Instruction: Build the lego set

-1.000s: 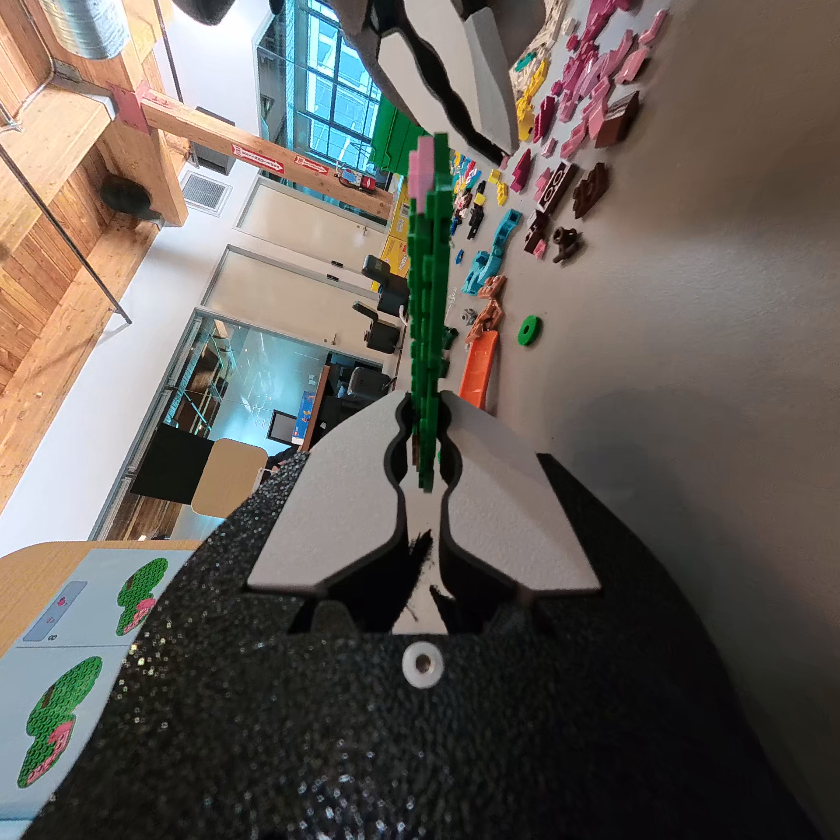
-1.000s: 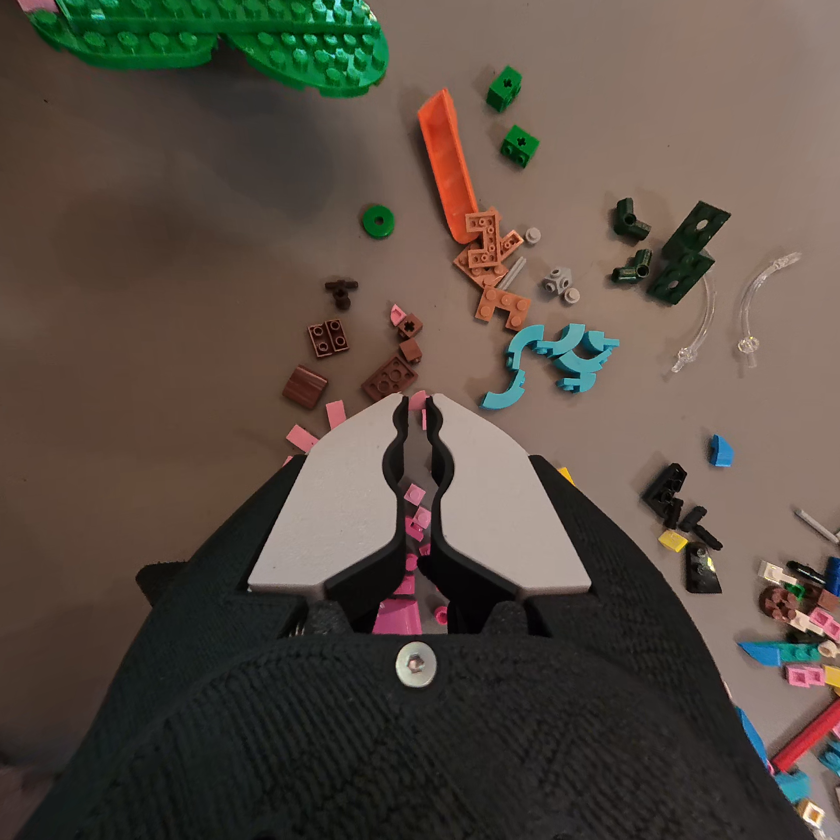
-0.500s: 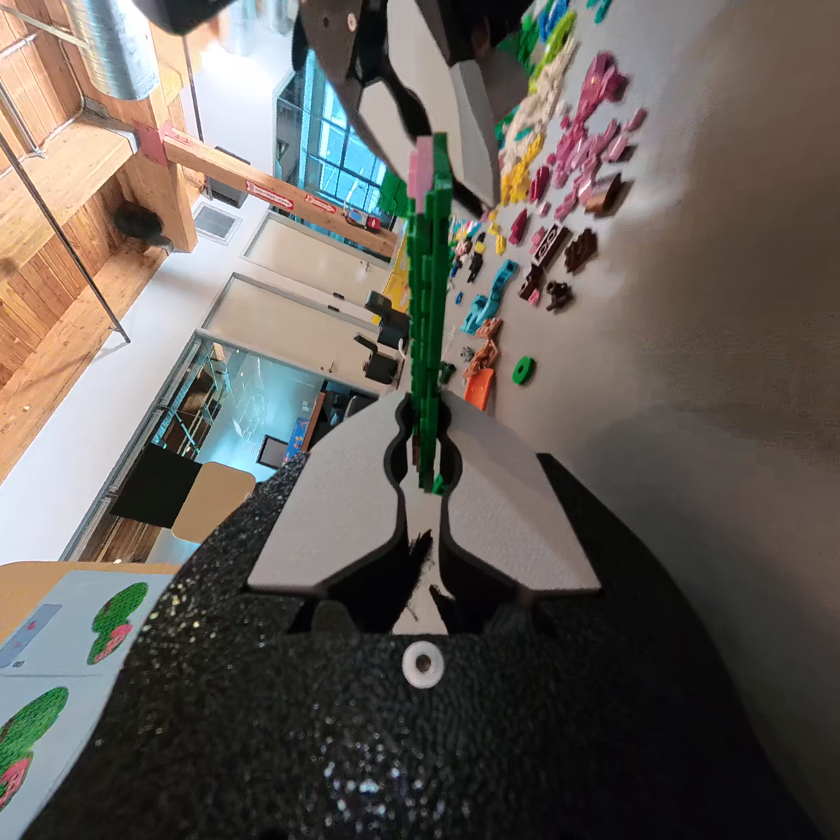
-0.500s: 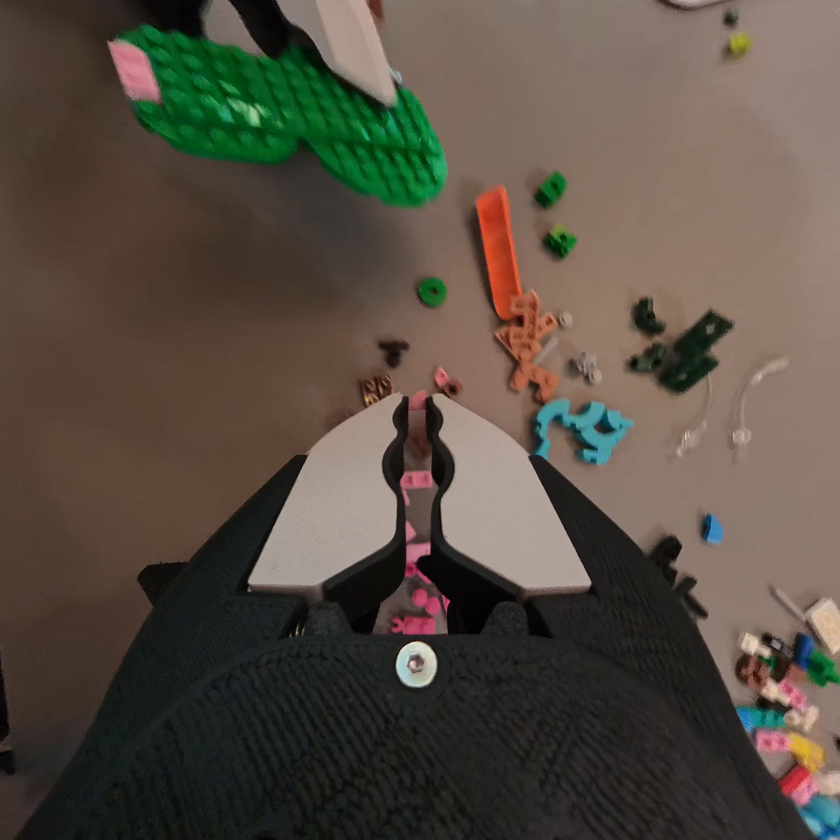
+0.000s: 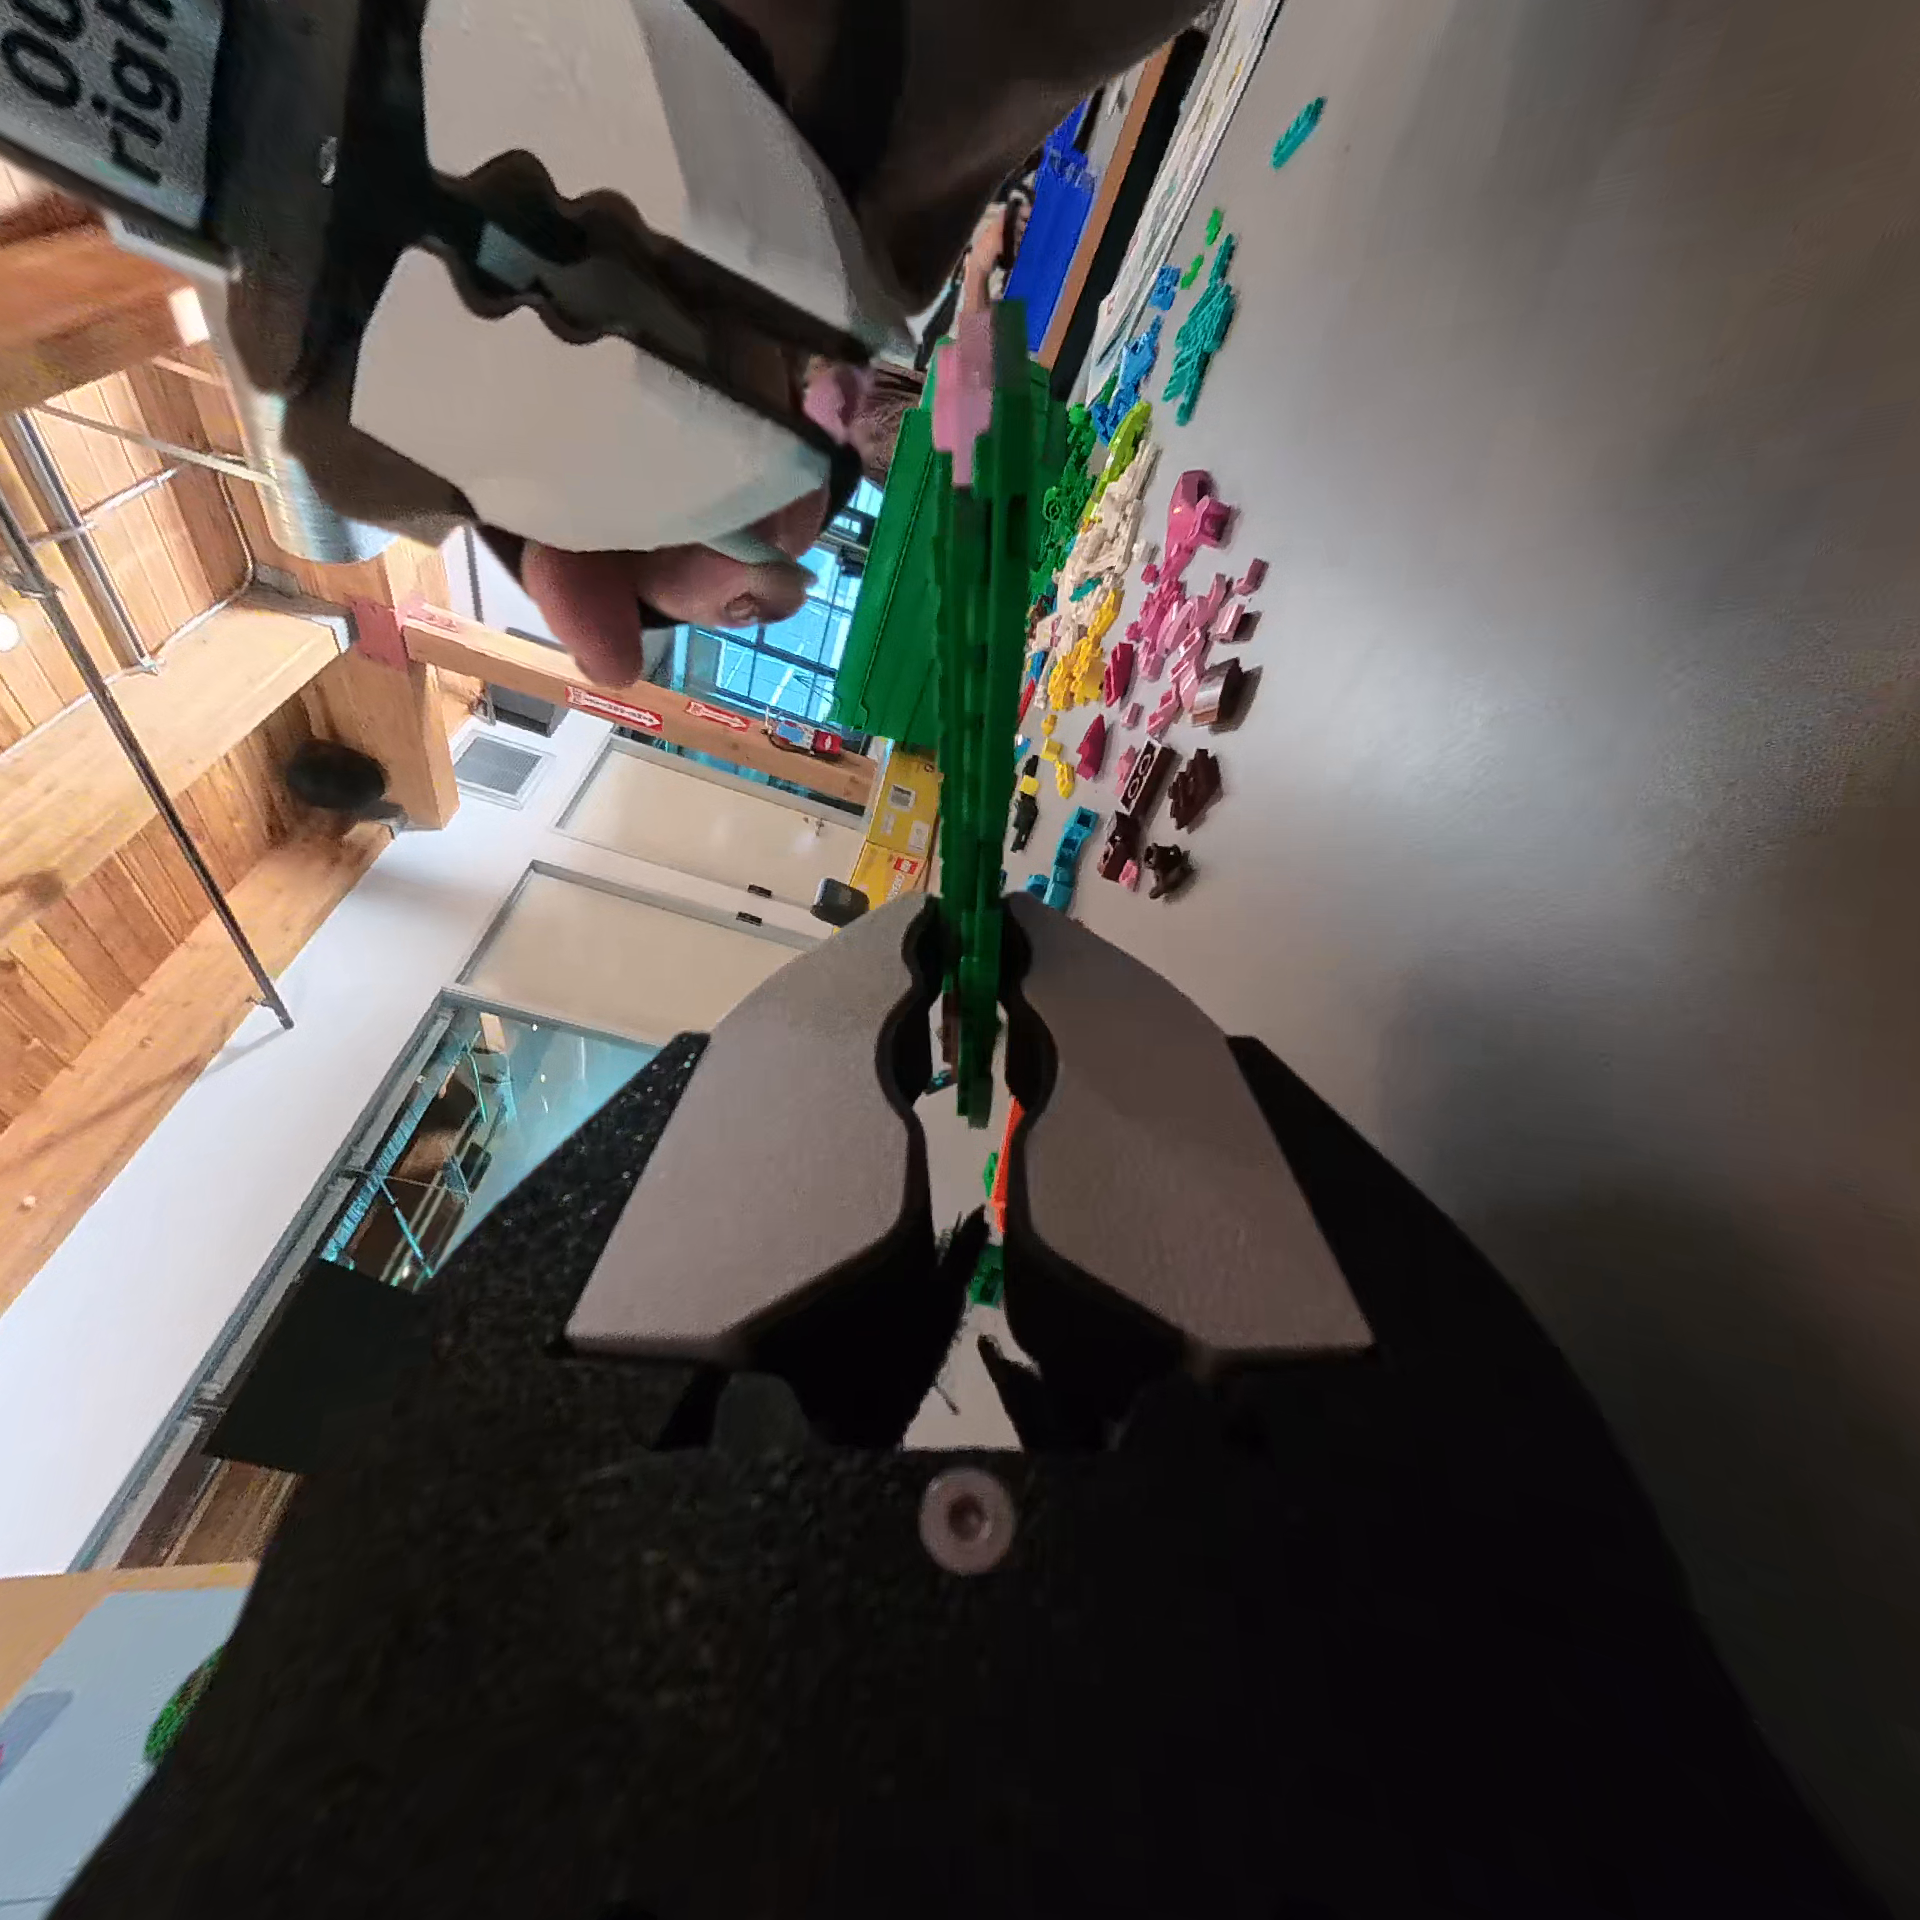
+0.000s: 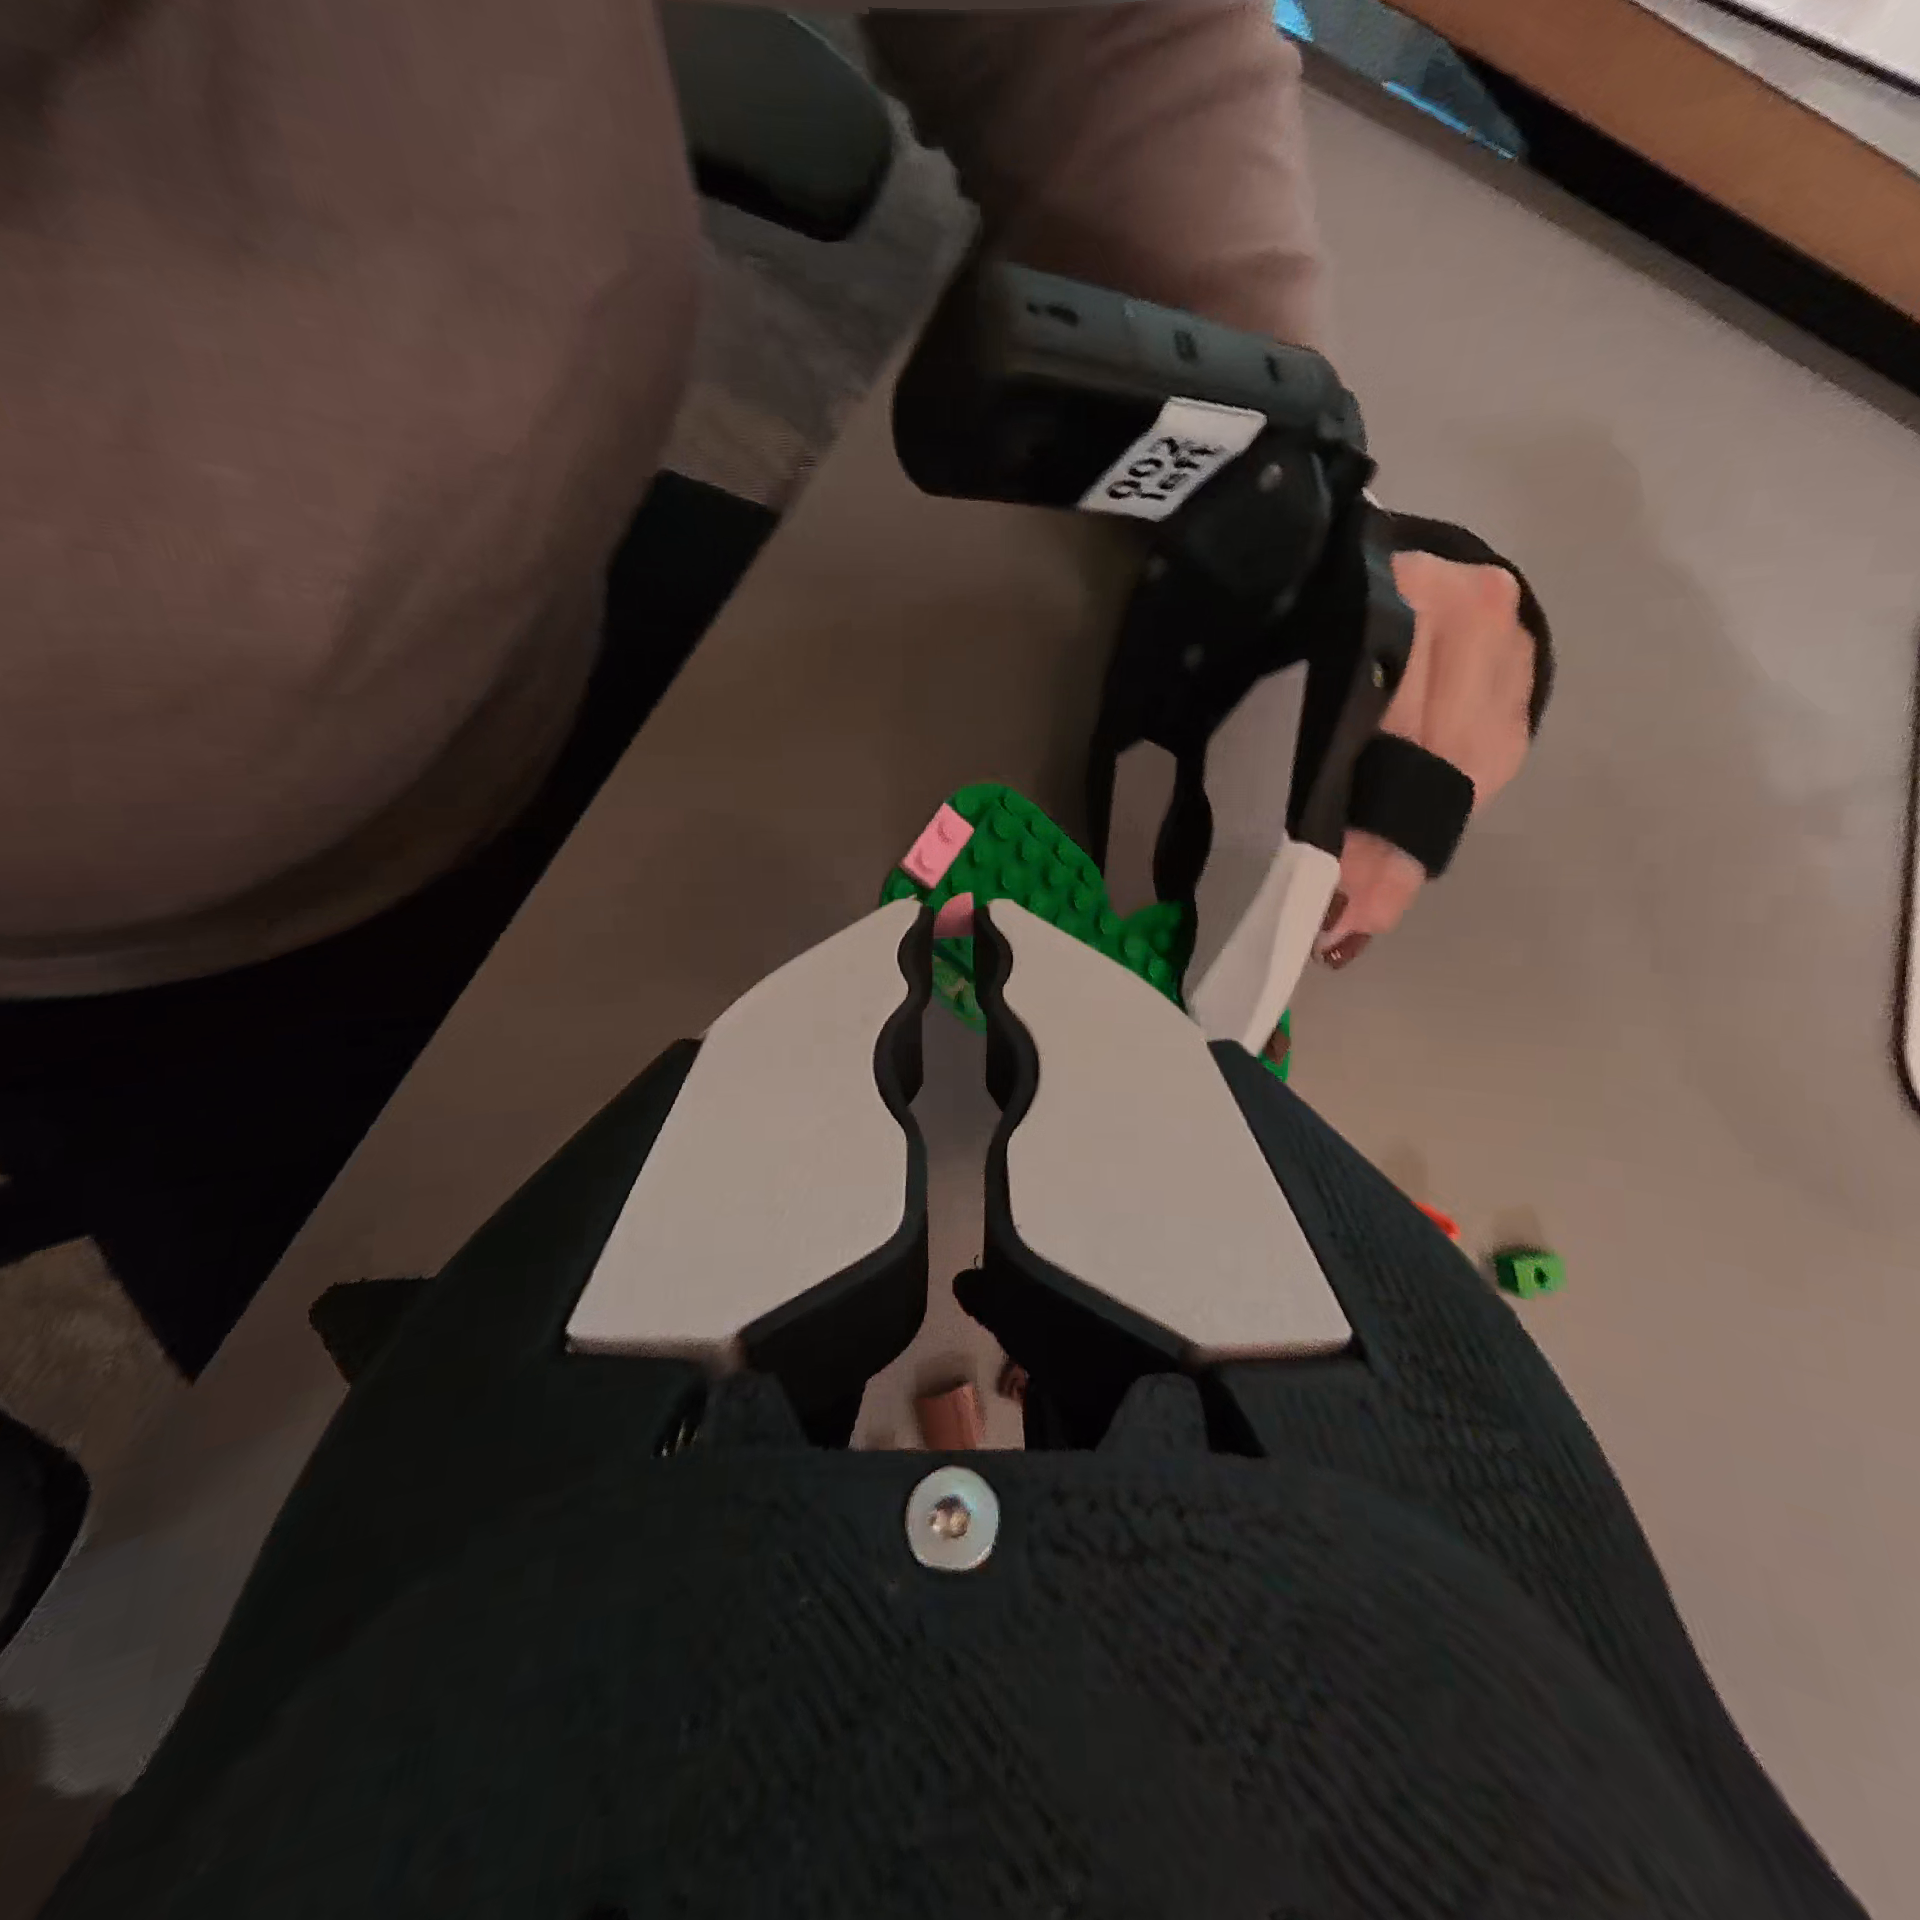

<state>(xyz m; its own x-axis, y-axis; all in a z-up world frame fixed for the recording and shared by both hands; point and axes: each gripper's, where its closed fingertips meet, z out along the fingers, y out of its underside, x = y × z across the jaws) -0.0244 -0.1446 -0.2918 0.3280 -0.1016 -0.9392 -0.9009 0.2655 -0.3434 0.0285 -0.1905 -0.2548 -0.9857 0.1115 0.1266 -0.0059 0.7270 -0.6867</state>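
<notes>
My left gripper [image 5: 966, 914] is shut on the edge of a green studded plate [image 5: 977, 665], held edge-on above the grey table [image 5: 1558, 623]. A pink brick [image 5: 971, 405] sits at the plate's far end. My right gripper [image 6: 954, 920] is shut on a small pink piece [image 6: 954, 914] and holds it just over the green plate [image 6: 1023, 862], close to the pink brick [image 6: 938, 847]. In the left wrist view the right gripper [image 5: 831, 416] comes in from the upper left with the pink piece [image 5: 836, 400] at its tip. The left gripper [image 6: 1236, 935] shows in the right wrist view.
Loose bricks lie on the table: a pink heap [image 5: 1184, 613], brown pieces [image 5: 1153, 800], yellow and white pieces [image 5: 1091, 582], teal pieces [image 5: 1205, 332]. A green cube [image 6: 1529, 1270] lies right of my right gripper. The person's body [image 6: 312, 468] and the table edge [image 6: 623, 810] are close. Some 8 cm of space lies between my two pairs of fingers. The green cube [image 6: 1529, 1270] lies around 15 cm away from my left fingertips.
My right gripper has swung up from the pile with the pink piece and now hovers at the green plate's pink end. The left gripper still holds the plate, lifted nearer the person.
</notes>
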